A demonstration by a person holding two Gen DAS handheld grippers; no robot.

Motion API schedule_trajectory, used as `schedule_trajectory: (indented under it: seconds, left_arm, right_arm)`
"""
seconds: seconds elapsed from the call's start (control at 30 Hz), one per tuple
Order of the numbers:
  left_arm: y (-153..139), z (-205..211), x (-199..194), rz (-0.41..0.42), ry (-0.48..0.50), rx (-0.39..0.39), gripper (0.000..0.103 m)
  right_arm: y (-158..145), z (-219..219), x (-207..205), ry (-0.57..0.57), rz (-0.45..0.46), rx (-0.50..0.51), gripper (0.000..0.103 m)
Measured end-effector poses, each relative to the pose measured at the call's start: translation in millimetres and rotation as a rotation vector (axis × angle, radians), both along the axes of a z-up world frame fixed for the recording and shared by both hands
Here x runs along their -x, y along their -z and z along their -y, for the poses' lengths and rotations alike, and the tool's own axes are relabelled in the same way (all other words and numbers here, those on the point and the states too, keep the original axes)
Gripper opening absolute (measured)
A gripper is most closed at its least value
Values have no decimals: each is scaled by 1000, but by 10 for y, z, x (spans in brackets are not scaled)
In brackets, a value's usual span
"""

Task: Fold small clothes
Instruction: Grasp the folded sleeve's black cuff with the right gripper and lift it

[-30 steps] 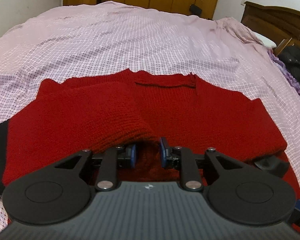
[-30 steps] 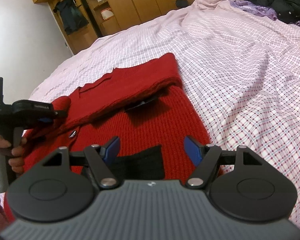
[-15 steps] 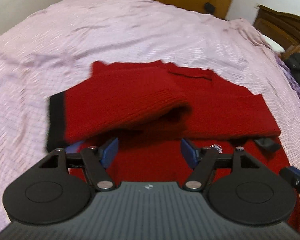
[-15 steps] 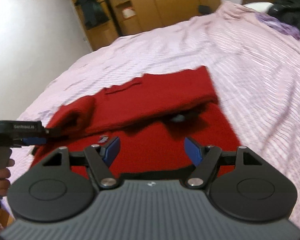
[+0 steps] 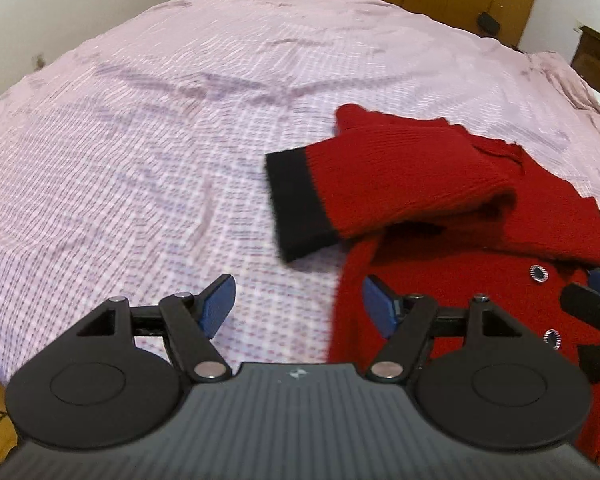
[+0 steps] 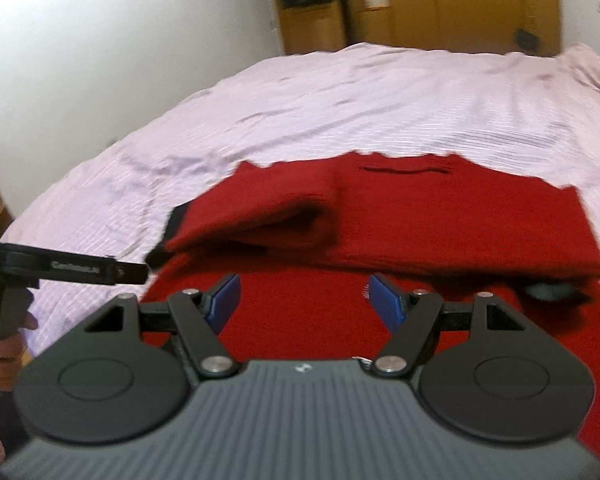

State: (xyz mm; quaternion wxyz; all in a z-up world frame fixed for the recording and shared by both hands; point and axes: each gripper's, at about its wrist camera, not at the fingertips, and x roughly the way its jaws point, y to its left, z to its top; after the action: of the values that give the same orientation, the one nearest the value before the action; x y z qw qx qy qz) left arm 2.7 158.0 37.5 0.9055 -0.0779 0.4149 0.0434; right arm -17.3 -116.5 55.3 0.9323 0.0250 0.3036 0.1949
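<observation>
While both of my tools hang just above the near edge of the bed (image 5: 148, 128), neither one has hold of anything: the left gripper (image 5: 296, 306) has its blue pads spread wide over bare checked sheet just beside the garment's left edge, and the right gripper (image 6: 306, 300) is equally splayed over the lower front of the red knit cardigan (image 6: 440, 232), with nothing between its pads. Closest to me, that lower front lies flat and single-layered, its silver buttons (image 5: 539, 273) showing in the left view. Just past it, both sleeves are already laid across the chest: the right one lies fairly flat from the right edge of the garment toward the middle, while the left sleeve (image 5: 400, 188) sits on top as a puffy, rounded fold. Its black cuff (image 5: 296, 204) pokes out past the left edge of the body and onto the sheet, so I judge that fold only roughly done. Farther on, the neckline edge rests flat on the sheet, with open bedding beyond it up to the wooden wardrobe (image 6: 440, 0). By my reckoning the sleeve stage is about finished, give or take tucking that cuff in, and the bottom-to-collar fold that makes a compact bundle is not yet begun.
</observation>
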Motion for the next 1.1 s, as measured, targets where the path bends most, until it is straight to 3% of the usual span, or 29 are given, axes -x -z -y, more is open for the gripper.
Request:
schedule_trajectory:
  seconds: [0.5,0.73,0.83,1.1]
  left_arm:
    - [54,-470,276,-9,-106,29,75]
    - [100,-638,351,-26,-139,37,75]
    - [124,-668,367,-31,-141,30,75]
    - [187,-678,425,-42,-151,68,75]
  right_arm:
    - [-139,-1135,-373,-267,71,233,73]
    - [-17,-1595,-527,-400,-4,318,72]
    - [85,-1767,-564,-445,12,421,72]
    - [349,-1922,-641,-478,-18,584,75]
